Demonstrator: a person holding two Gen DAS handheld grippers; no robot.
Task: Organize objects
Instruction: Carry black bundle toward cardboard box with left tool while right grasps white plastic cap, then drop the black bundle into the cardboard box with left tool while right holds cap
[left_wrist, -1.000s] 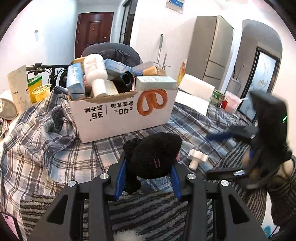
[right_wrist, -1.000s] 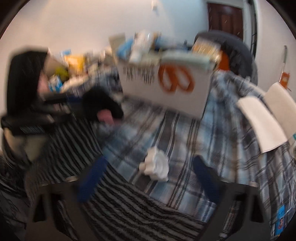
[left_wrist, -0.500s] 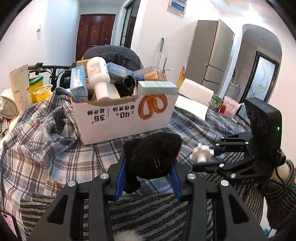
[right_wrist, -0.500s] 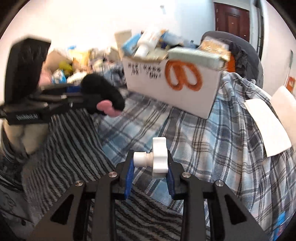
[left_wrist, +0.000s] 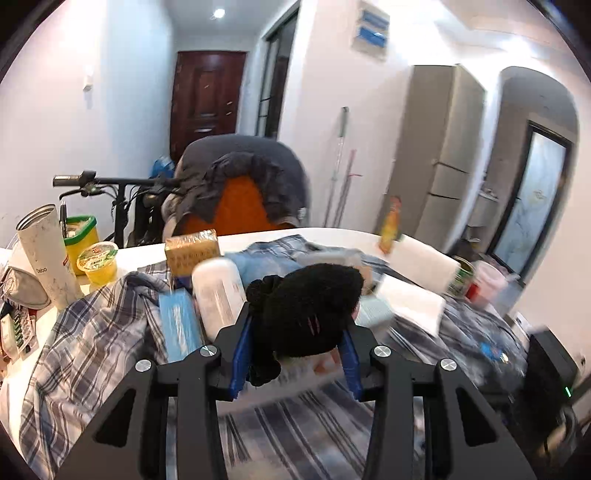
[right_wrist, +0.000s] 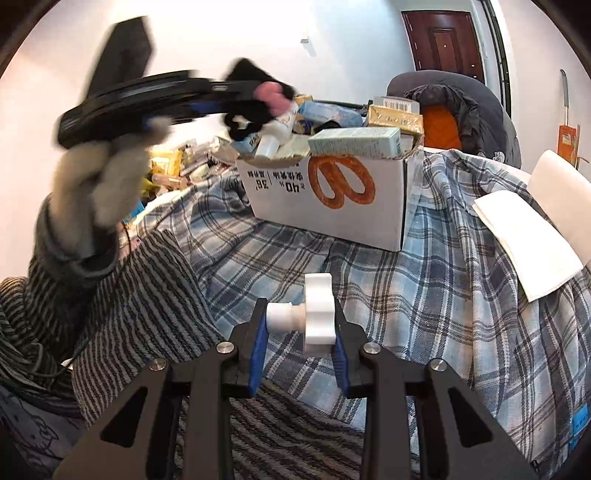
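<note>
The left gripper (left_wrist: 295, 354) is clamping a black plush toy (left_wrist: 306, 306) at center frame, above the cardboard box (right_wrist: 332, 199). Low in its own view, the right gripper (right_wrist: 299, 347) is pinching a white plastic knob (right_wrist: 312, 314).

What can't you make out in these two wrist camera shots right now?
- Left wrist view: the cardboard box's front and contents are motion-blurred and blocked by the black plush toy in the left gripper.
- Right wrist view: the left gripper and gloved hand are smeared.
- Right wrist view: the clutter behind them is too small and blurred.
</note>
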